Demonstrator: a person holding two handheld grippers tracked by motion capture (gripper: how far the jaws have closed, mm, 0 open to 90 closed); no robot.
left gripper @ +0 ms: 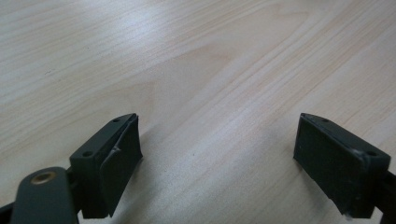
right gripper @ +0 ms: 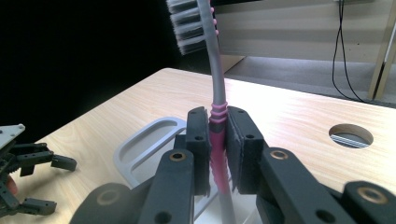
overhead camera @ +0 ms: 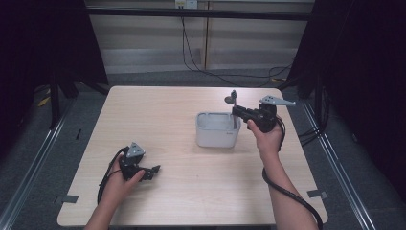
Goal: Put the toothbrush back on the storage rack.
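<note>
A grey toothbrush (right gripper: 215,79) with a pink grip stands upright, bristles at the top, clamped between the jaws of my right gripper (right gripper: 218,140). In the high view the right gripper (overhead camera: 238,111) holds the toothbrush (overhead camera: 233,101) over the right rim of a white-grey rectangular holder (overhead camera: 216,137) near the table's middle. The holder's slotted top (right gripper: 140,149) lies just below the jaws. My left gripper (overhead camera: 152,171) rests low over the table at the front left, jaws wide apart with bare wood between its pads (left gripper: 119,163).
The light wooden table (overhead camera: 158,115) has a round cable hole (right gripper: 351,135) toward its far side. Cables (overhead camera: 201,62) run across the floor behind the table. Dark curtains flank both sides.
</note>
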